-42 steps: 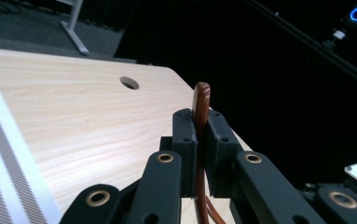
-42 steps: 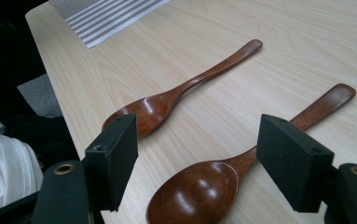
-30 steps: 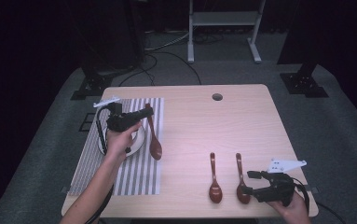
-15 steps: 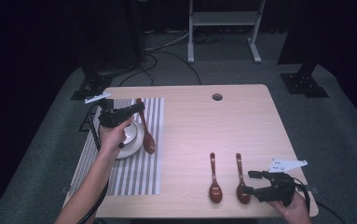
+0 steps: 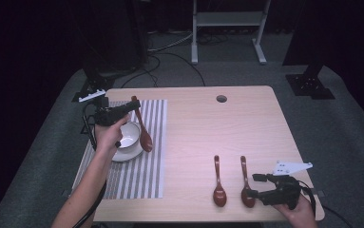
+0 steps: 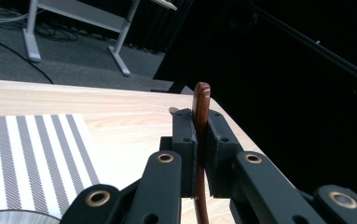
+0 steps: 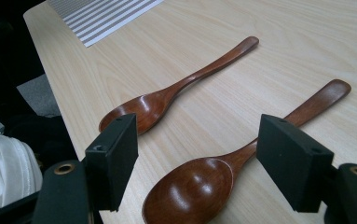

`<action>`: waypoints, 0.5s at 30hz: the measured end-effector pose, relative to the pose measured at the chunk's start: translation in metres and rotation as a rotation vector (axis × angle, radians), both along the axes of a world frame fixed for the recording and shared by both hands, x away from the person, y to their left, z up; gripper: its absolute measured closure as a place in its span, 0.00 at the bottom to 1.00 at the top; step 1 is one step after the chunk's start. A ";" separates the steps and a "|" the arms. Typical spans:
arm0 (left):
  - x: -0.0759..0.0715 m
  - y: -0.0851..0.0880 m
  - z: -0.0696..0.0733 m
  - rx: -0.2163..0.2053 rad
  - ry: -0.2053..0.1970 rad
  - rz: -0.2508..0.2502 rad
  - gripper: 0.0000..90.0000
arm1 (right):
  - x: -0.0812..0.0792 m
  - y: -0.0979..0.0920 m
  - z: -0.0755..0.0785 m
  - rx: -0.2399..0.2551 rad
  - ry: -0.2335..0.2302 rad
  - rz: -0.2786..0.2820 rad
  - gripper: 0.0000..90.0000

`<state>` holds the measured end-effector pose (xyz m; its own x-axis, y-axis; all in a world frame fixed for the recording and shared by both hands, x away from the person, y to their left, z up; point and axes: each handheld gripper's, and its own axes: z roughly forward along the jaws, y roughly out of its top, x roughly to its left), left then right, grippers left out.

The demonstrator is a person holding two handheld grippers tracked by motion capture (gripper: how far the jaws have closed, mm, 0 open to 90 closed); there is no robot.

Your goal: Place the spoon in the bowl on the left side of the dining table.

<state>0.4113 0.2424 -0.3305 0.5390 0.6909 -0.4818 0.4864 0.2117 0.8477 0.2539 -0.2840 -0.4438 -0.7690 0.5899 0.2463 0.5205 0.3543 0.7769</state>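
Above the white bowl (image 5: 126, 137), left gripper (image 5: 131, 107) holds a spoon (image 5: 142, 130).

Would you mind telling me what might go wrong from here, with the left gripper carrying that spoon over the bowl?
1. The left gripper pinches the wooden spoon only near its handle tip, so the hanging bowl end might swing or slip.
2. That end hangs close beside the white bowl and could knock it.
3. The right gripper, jaws open, straddles the nearer of two spoons on the table; closing on its wide end may skid it.
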 end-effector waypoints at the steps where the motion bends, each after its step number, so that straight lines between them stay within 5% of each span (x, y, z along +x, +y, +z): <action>1: 0.000 0.001 0.001 0.002 -0.001 0.001 0.93 | 0.000 0.000 0.000 -0.001 0.000 0.000 0.31; 15: 0.004 0.015 0.004 0.017 0.000 0.048 0.93 | -0.001 -0.003 0.001 0.004 -0.004 -0.008 0.31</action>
<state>0.4152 0.2571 -0.3267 0.5050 0.7239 -0.4700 0.4761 0.2206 0.8513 0.2528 -0.2873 -0.4427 -0.7652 0.5951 0.2456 0.5205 0.3473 0.7801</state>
